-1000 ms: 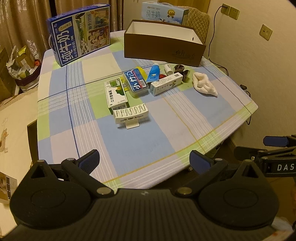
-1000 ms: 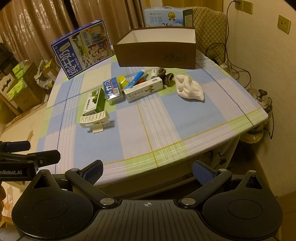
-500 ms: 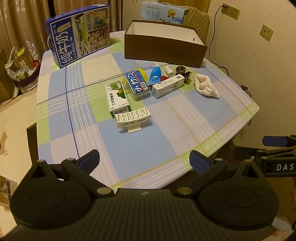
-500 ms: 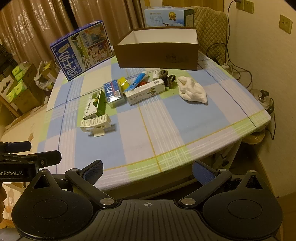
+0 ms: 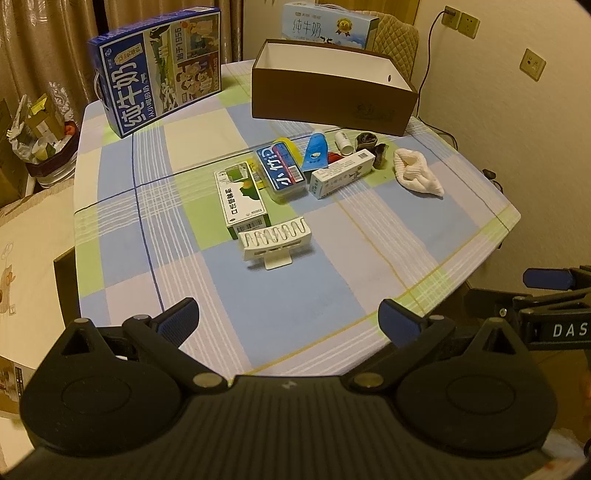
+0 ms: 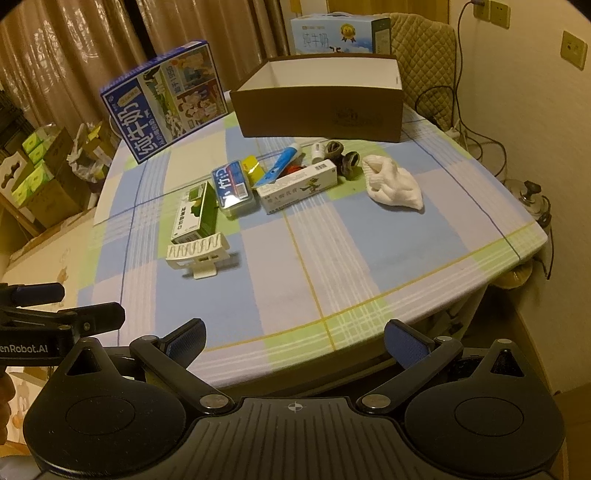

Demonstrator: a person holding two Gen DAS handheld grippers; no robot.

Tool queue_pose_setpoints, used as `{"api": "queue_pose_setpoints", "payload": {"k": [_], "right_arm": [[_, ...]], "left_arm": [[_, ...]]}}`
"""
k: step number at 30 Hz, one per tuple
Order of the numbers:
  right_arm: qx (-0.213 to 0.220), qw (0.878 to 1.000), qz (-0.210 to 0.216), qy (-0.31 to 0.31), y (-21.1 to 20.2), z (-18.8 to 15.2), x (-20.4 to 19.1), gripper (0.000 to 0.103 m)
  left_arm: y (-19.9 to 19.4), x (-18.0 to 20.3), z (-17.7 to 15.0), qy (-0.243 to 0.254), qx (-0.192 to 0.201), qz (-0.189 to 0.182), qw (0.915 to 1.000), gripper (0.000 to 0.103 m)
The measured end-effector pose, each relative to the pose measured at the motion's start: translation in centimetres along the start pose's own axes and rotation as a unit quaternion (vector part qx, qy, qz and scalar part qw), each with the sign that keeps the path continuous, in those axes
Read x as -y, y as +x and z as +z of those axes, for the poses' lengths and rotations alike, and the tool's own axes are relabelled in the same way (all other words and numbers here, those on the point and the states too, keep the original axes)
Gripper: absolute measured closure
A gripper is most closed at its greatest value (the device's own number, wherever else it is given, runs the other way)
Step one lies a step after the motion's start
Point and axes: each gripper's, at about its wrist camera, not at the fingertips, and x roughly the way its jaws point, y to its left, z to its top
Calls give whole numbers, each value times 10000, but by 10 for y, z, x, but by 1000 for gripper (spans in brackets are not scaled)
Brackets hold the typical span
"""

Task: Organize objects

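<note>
Small items lie in a loose row across the checked tablecloth: a white ridged rack [image 5: 275, 240] [image 6: 197, 251], a green-and-white box [image 5: 243, 201] [image 6: 195, 214], a blue clear-lidded case [image 5: 282, 171] [image 6: 233, 188], a blue tube [image 5: 314, 151] [image 6: 279, 166], a long white carton [image 5: 341, 173] [image 6: 299, 186], dark socks [image 6: 343, 157] and a white cloth [image 5: 415, 173] [image 6: 393, 182]. An open brown box [image 5: 332, 92] [image 6: 321, 99] stands behind them. My left gripper [image 5: 290, 321] and right gripper [image 6: 295, 341] hover open at the table's near edge, both holding nothing.
A large blue milk carton [image 5: 159, 70] [image 6: 166, 101] stands at the back left. A light-blue milk carton [image 6: 340, 35] and a padded chair [image 6: 421, 55] are behind the brown box. Cardboard boxes [image 6: 40, 173] sit on the floor at left, a pot [image 6: 528, 199] at right.
Both grippers have edged forward toward the table, so the items sit slightly nearer and larger. Nothing on the table has moved and both grippers stay open.
</note>
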Motion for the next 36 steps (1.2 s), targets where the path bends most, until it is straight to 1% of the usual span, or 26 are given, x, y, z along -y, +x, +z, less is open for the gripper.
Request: {"api": "queue_pose_setpoints", "payload": {"k": [6, 13, 18, 21, 24, 28, 32, 36], "right_arm": [[2, 10000, -39, 48, 7, 6, -11, 2], [27, 9998, -88, 170, 11, 4, -10, 2], [85, 9997, -150, 194, 16, 10, -7, 2], [129, 9995, -157, 250, 17, 11, -2, 2], [110, 9992, -184, 333, 19, 12, 5, 2], [139, 9988, -201, 428, 22, 15, 17, 2], [141, 9982, -246, 521, 29, 22, 32, 2], [116, 9978, -303, 582, 38, 32, 53, 2]], "left_arm": [[3, -8, 0, 56, -22, -52, 10000, 1], [10, -19, -1, 127, -32, -86, 9999, 1], [19, -27, -1, 66, -54, -104, 9999, 1], [25, -30, 0, 95, -48, -118, 9999, 1], [33, -32, 3, 133, -43, -230, 9996, 1], [47, -31, 7, 316, 60, -320, 9990, 1], [70, -31, 12, 476, 114, -311, 9983, 1], [97, -35, 15, 459, 121, -312, 9984, 2]]}}
